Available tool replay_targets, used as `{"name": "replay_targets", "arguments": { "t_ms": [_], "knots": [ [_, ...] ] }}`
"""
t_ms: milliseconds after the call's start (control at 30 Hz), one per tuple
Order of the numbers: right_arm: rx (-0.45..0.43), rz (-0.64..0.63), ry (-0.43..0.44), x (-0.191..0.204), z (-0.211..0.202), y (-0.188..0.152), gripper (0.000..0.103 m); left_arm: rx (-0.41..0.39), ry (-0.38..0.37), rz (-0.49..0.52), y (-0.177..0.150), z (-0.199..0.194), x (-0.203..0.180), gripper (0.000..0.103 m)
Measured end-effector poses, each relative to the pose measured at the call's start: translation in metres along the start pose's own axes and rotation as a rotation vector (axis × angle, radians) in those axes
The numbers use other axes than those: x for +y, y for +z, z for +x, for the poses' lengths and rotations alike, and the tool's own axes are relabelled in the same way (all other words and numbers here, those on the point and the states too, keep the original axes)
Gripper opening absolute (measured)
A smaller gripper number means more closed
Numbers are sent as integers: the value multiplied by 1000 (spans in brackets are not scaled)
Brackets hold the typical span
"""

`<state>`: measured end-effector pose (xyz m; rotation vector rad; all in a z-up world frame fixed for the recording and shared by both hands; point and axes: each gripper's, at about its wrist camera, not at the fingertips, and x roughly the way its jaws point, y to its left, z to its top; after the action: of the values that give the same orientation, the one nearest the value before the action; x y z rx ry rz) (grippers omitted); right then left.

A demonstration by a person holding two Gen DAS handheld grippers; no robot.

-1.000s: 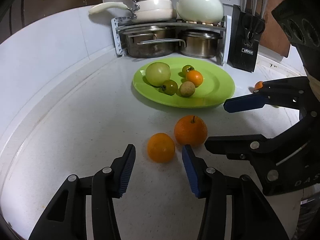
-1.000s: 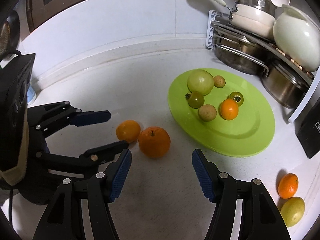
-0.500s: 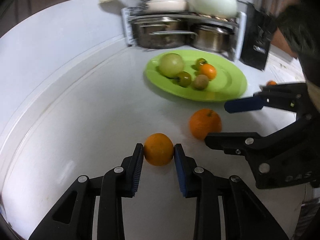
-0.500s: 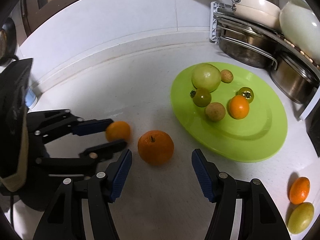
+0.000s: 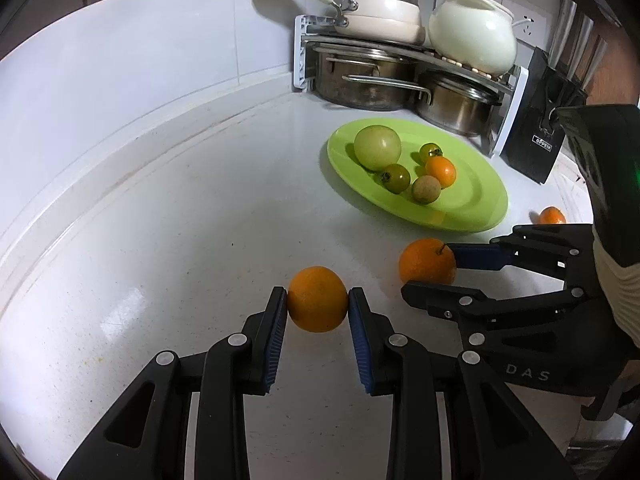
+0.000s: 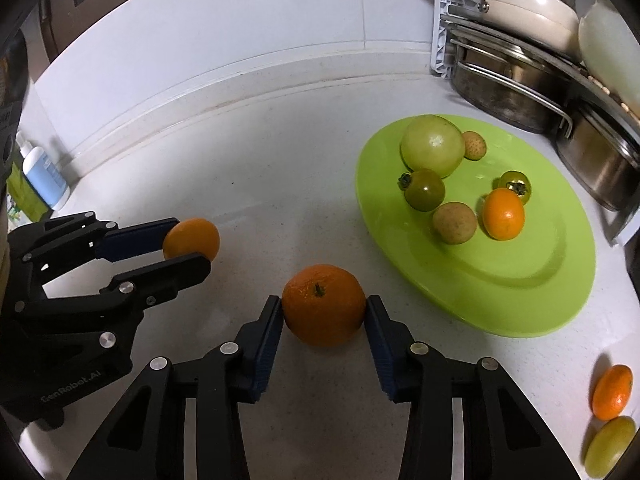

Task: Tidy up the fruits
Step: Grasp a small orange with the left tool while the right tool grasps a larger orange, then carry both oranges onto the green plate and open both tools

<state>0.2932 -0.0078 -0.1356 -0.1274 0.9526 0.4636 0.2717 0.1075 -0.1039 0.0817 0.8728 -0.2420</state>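
Observation:
My left gripper (image 5: 318, 300) is shut on a small orange (image 5: 318, 299), both blue pads pressing its sides just above the white counter. My right gripper (image 6: 323, 308) has a larger stemmed orange (image 6: 323, 304) between its pads; its jaws are closing and both pads touch the fruit. The right wrist view shows the left gripper (image 6: 192, 246) with the small orange (image 6: 192, 238) at the left. A green plate (image 6: 540, 280) to the right holds a big green tomato (image 6: 432, 146), small green tomatoes, a small orange fruit and brownish round fruits.
A mandarin (image 6: 612, 392) and a yellow-green fruit (image 6: 610, 446) lie on the counter at the right edge. A rack of pots (image 5: 380, 76) and a black knife block (image 5: 536, 140) stand behind the plate. A blue bottle (image 6: 40, 176) stands at the far left wall.
The left gripper closed on the small orange. The right gripper moved forward over the larger orange and its pads came in against it.

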Motion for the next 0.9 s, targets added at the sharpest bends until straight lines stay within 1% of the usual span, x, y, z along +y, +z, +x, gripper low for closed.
{"name": "replay_targets", "arguments": {
  "t_ms": [200, 467, 900],
  "knots": [
    [-34, 1, -4, 3, -18, -1, 43, -20, -5, -1, 0, -11, -5, 31],
    [-87, 11, -22, 7, -51, -6, 43, -59, -20, -12, 4, -33, -15, 31],
    [-177, 45, -62, -6, -101, -9, 43, -129, -23, 5, 16, -69, -44, 31]
  ]
}}
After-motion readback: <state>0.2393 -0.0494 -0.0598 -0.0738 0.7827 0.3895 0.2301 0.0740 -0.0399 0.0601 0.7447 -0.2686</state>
